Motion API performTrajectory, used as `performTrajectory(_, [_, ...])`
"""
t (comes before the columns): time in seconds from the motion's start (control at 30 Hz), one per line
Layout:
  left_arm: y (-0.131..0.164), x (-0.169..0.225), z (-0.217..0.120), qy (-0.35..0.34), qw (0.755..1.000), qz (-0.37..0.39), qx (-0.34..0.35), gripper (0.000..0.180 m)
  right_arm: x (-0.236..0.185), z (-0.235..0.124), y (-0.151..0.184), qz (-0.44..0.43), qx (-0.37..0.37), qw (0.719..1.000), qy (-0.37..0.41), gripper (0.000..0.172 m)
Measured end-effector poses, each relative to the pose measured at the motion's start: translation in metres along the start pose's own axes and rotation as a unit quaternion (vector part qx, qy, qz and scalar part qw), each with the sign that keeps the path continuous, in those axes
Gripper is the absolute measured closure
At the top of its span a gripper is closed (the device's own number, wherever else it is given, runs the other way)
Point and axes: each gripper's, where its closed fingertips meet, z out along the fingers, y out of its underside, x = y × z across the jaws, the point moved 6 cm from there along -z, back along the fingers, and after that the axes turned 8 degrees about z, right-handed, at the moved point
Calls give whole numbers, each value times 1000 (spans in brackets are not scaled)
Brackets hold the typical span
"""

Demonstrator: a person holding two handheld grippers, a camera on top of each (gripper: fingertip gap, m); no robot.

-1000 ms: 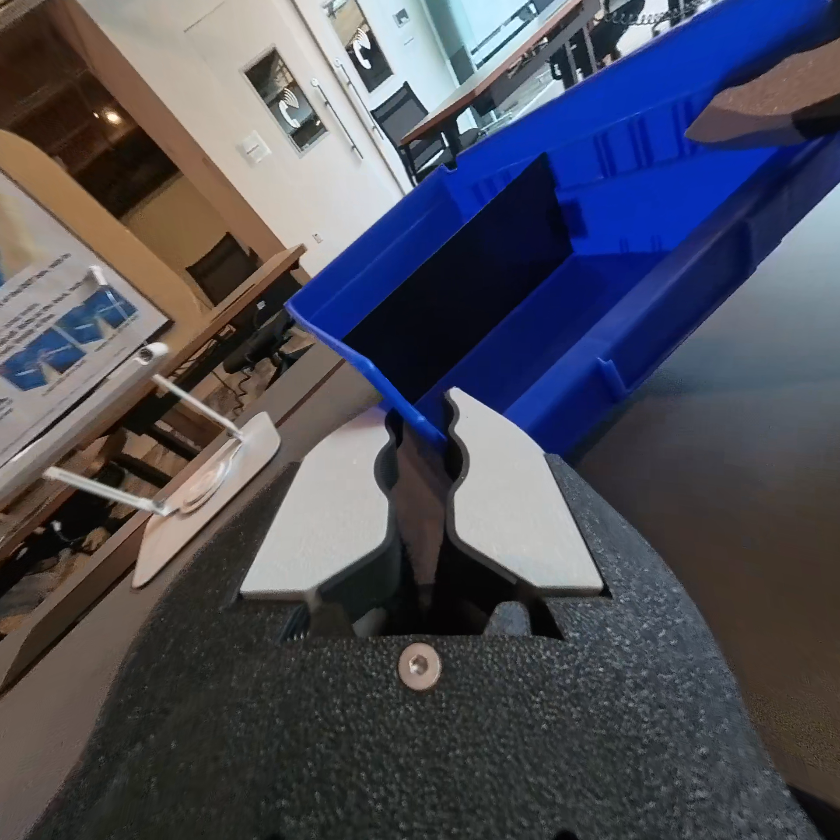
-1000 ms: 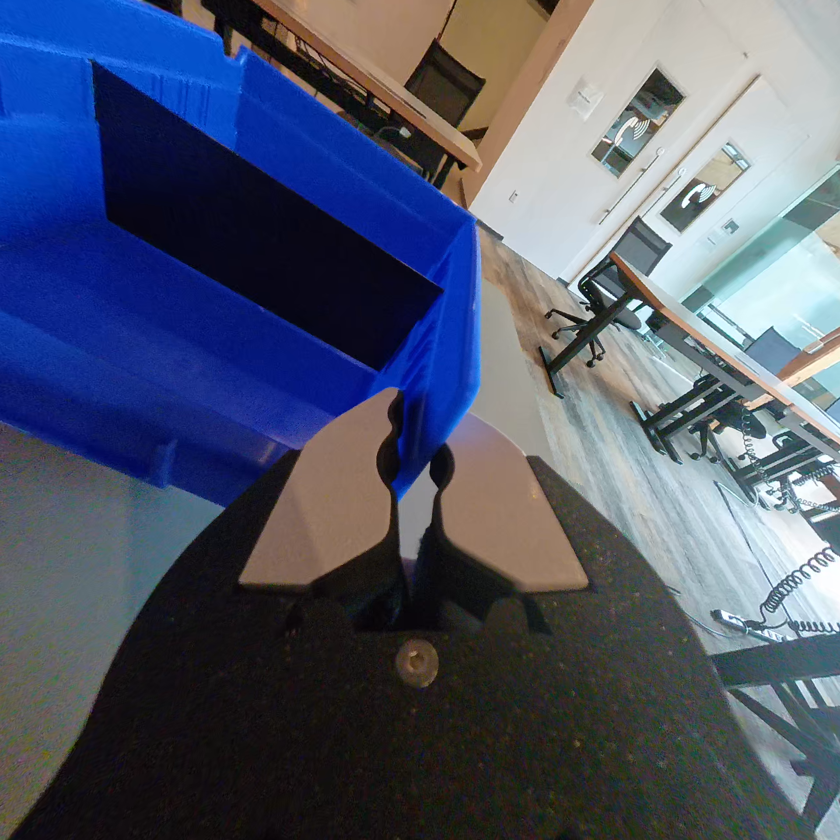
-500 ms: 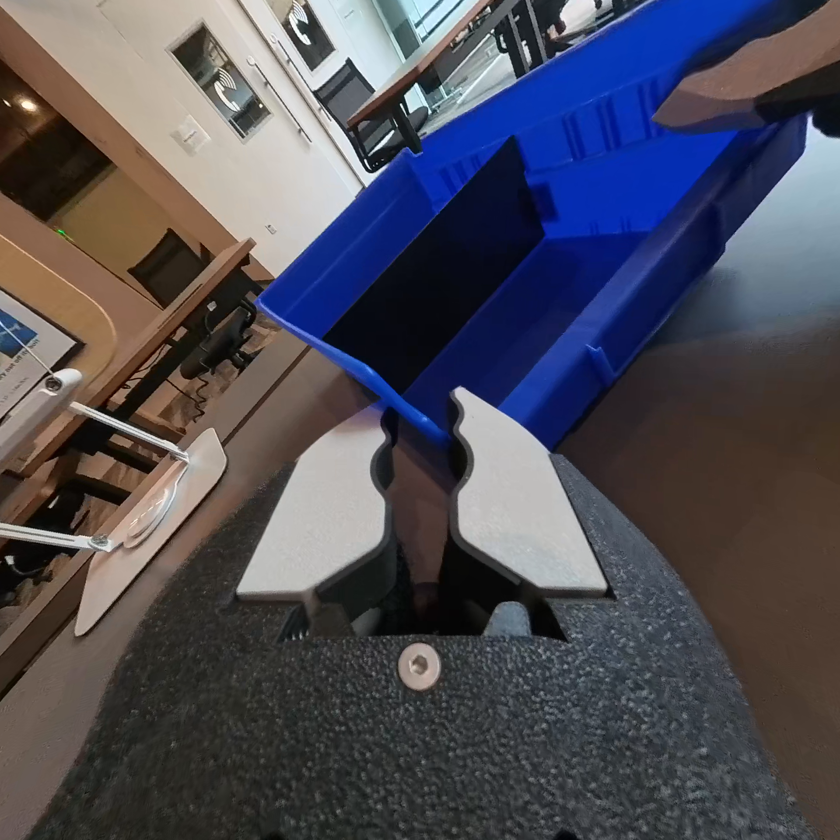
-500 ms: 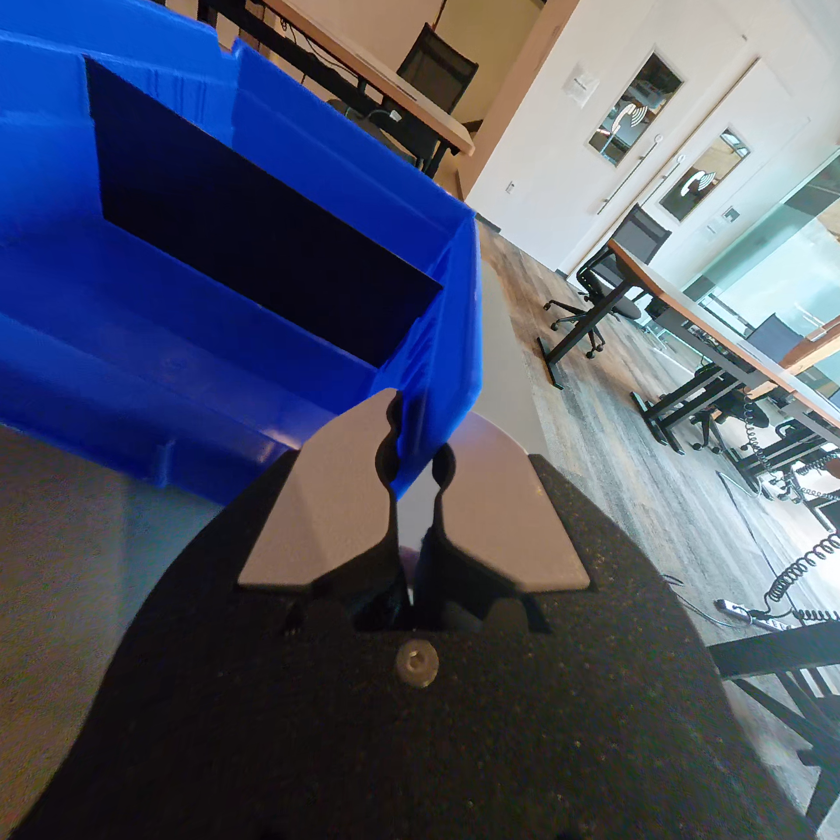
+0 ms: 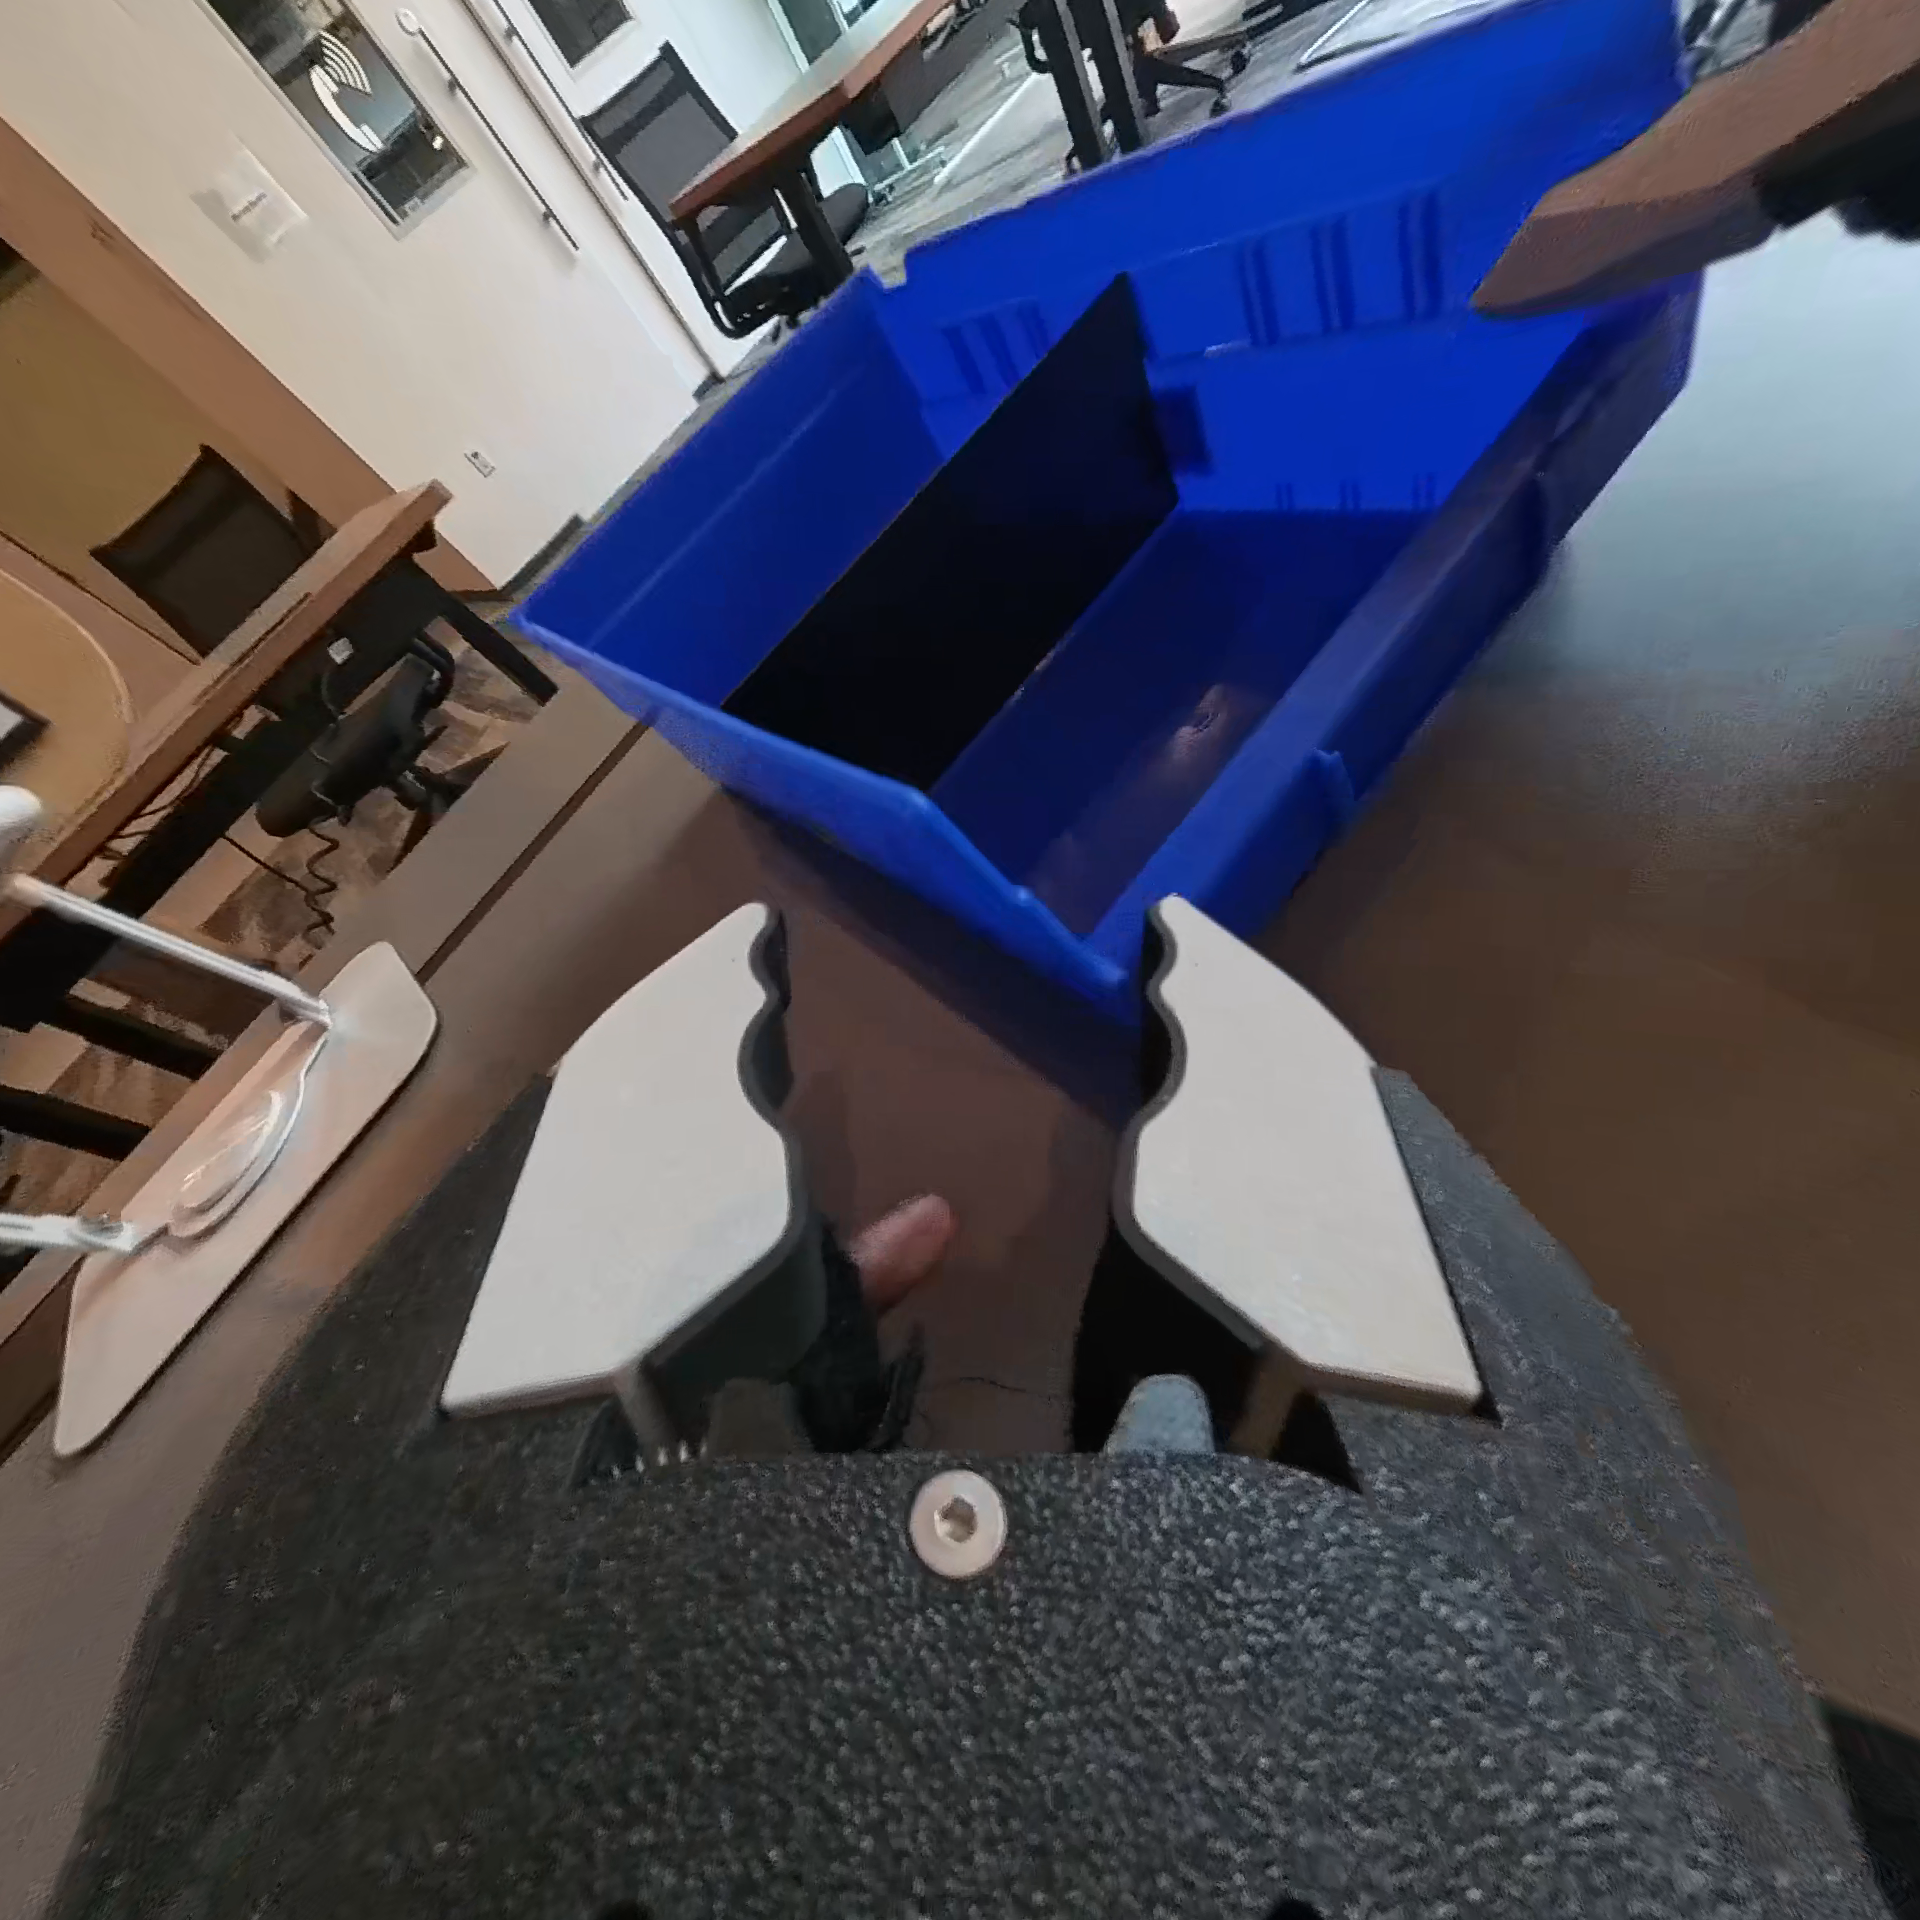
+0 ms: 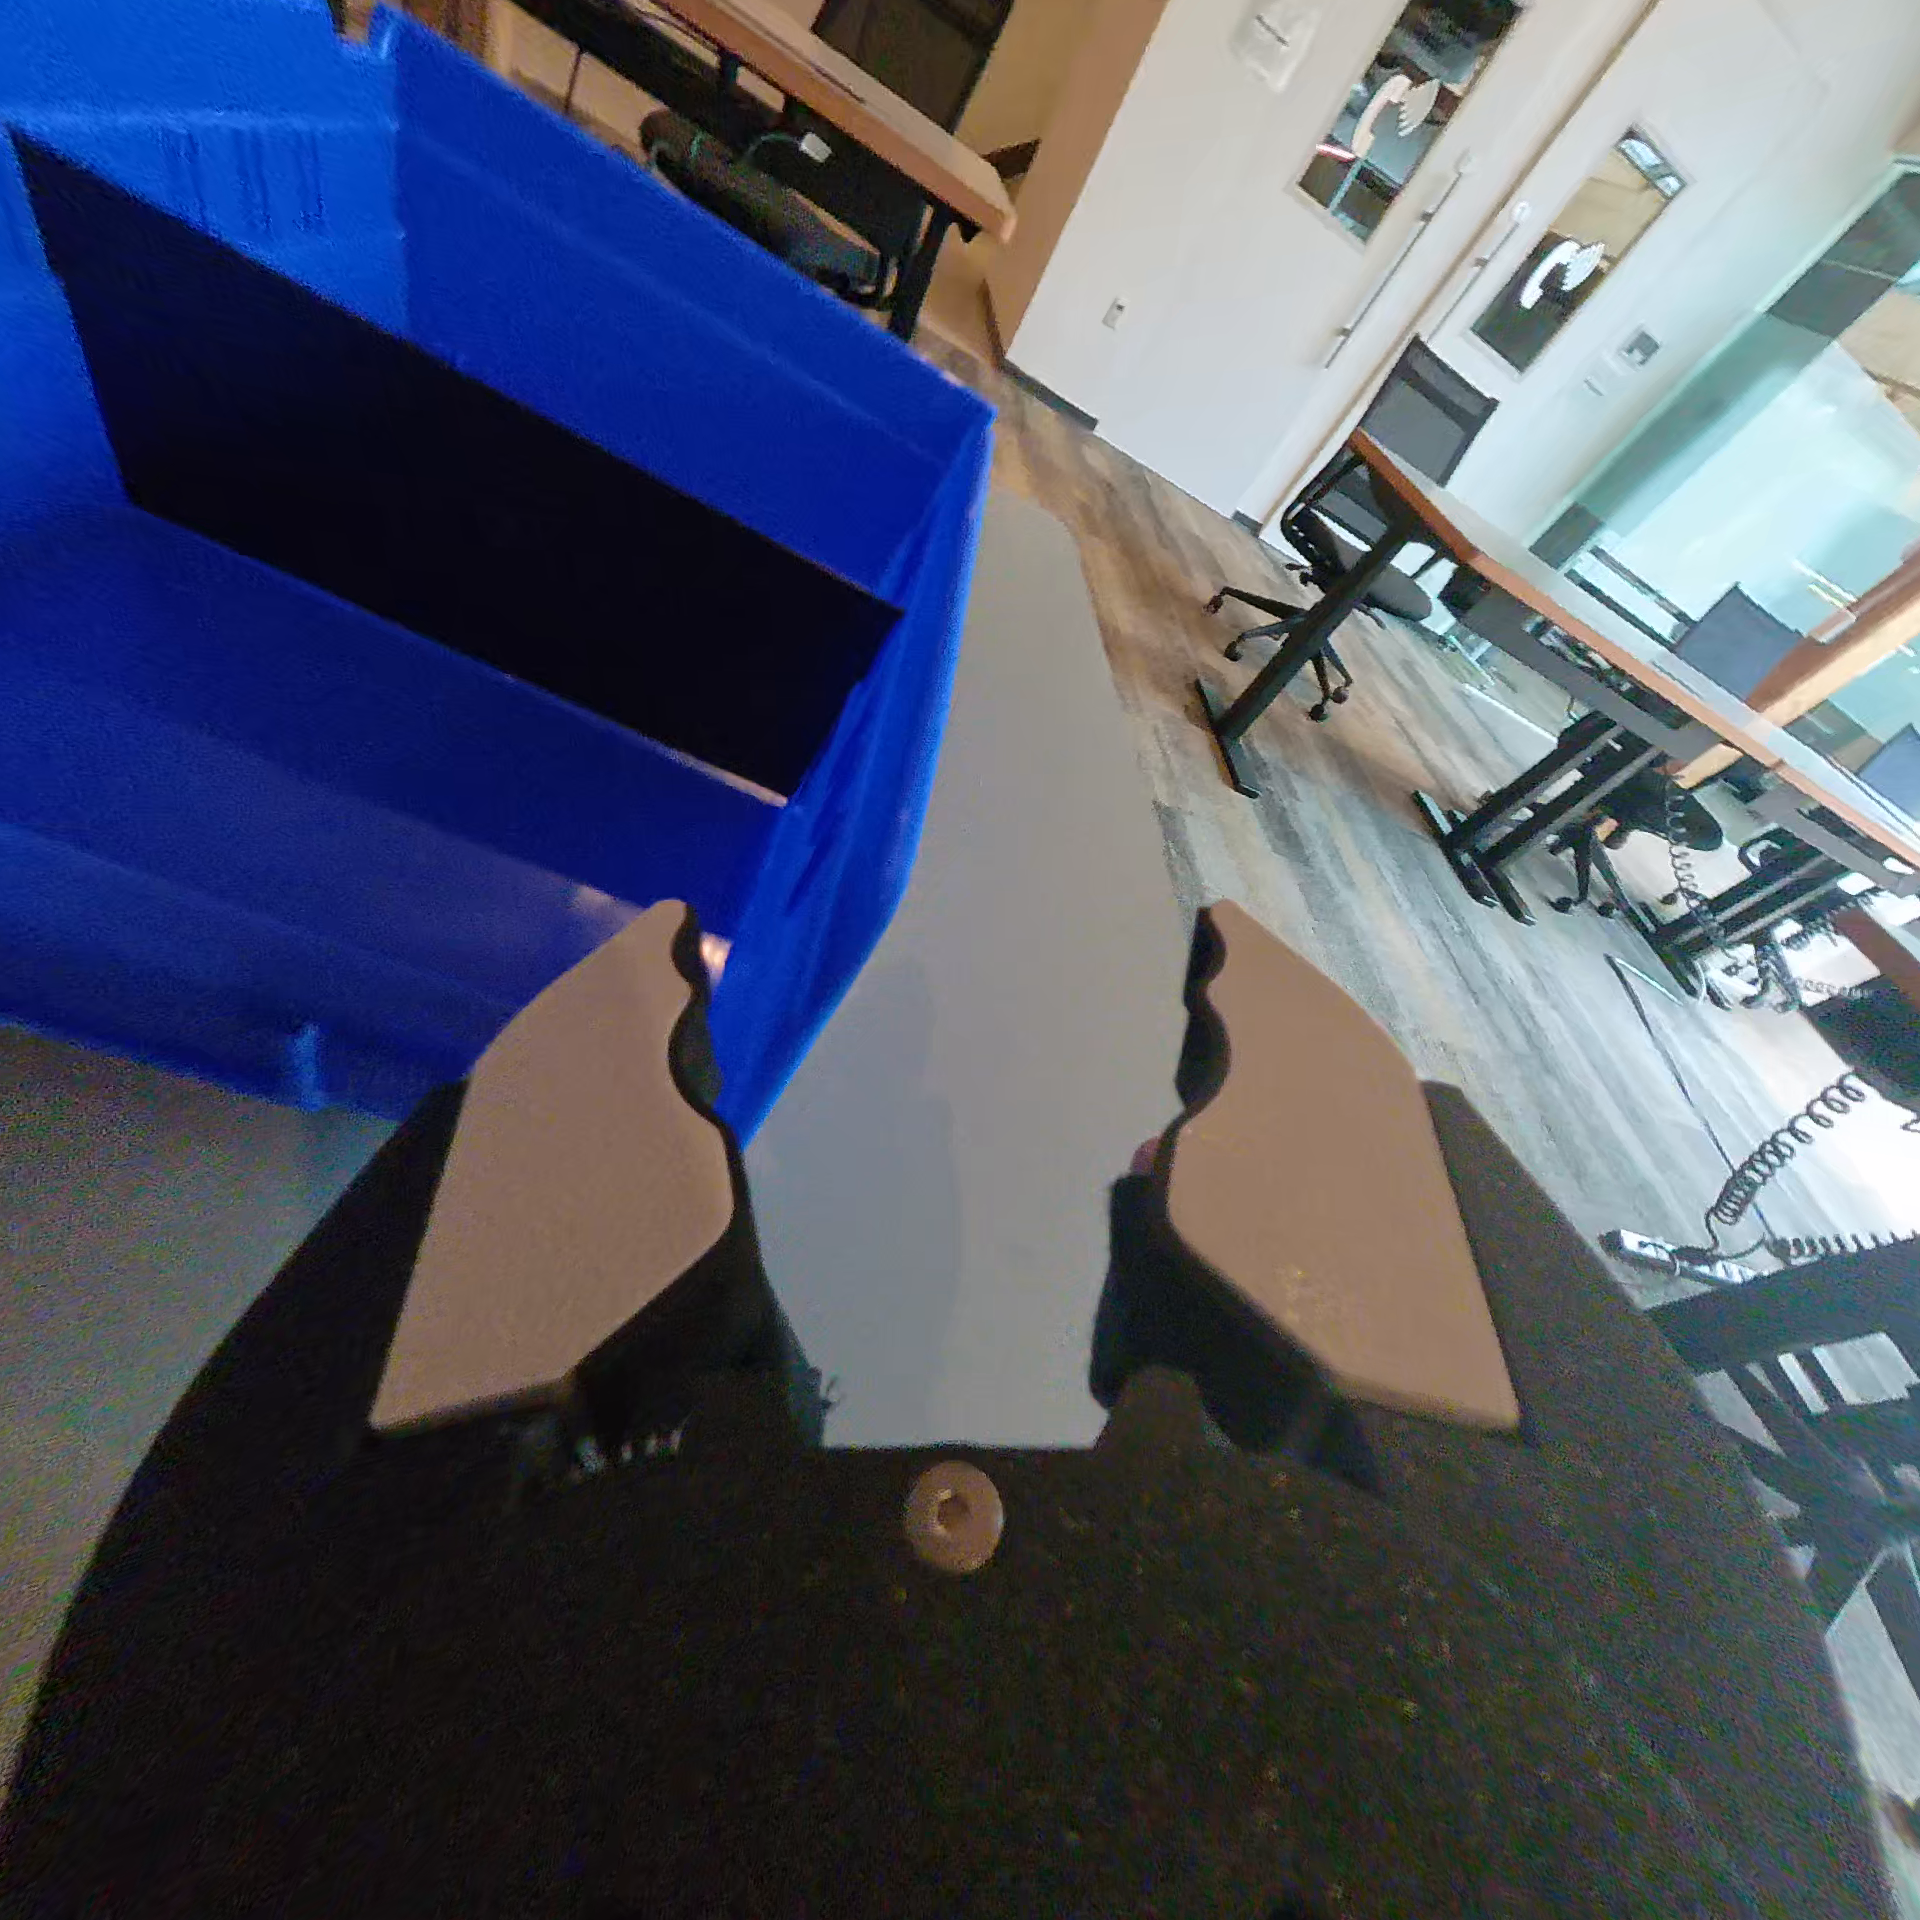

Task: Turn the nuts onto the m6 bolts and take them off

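Note:
A blue plastic bin (image 5: 831,810) with a black divider (image 5: 987,582) stands on the dark table (image 5: 1610,935). No nuts or bolts show in either view. My left gripper (image 5: 966,935) is open. The bin's near corner lies between its fingers, close to the right fingertip (image 5: 1195,966), and they do not clamp it. My right gripper (image 6: 945,925) is open wide at the bin's other end (image 6: 852,779), with its left fingertip (image 6: 644,987) over the bin's end wall. One of its fingers also shows at the top right of the left wrist view (image 5: 1662,208).
A flat metal stand base (image 5: 239,1143) with thin rods lies on the table to the left of the bin. The table's edge (image 6: 1153,831) runs just right of my right gripper, with floor, desks and office chairs (image 6: 1340,592) beyond.
Both grippers were shut on the bin's end walls and held it tilted. Both have opened and let go, and the bin has settled away from the left gripper.

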Motion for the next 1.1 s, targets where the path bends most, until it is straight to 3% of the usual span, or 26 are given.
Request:
performTrajectory(0.2, [5,-33,-47,-4,999,-30,42,113,-27,-38,-58,53,57,997,-26,68])
performTrajectory(0.47, [39,-126,-144,-93,991,-76,64,115,-112,-70,-131,80,134,983,-100,70])
performTrajectory(0.67, [100,-204,-226,-218,971,-100,24,119,-157,-74,-156,84,155,977,-115,73])
performTrajectory(0.83, [160,-254,-297,-328,938,-114,-25,120,-177,-67,-157,91,151,979,-101,73])
performTrajectory(0.97, [210,-277,-342,-380,911,-142,-72,119,-181,-63,-150,106,145,980,-82,73])
performTrajectory(1.1, [257,-285,-360,-396,895,-172,-116,119,-181,-61,-138,121,140,981,-50,71])
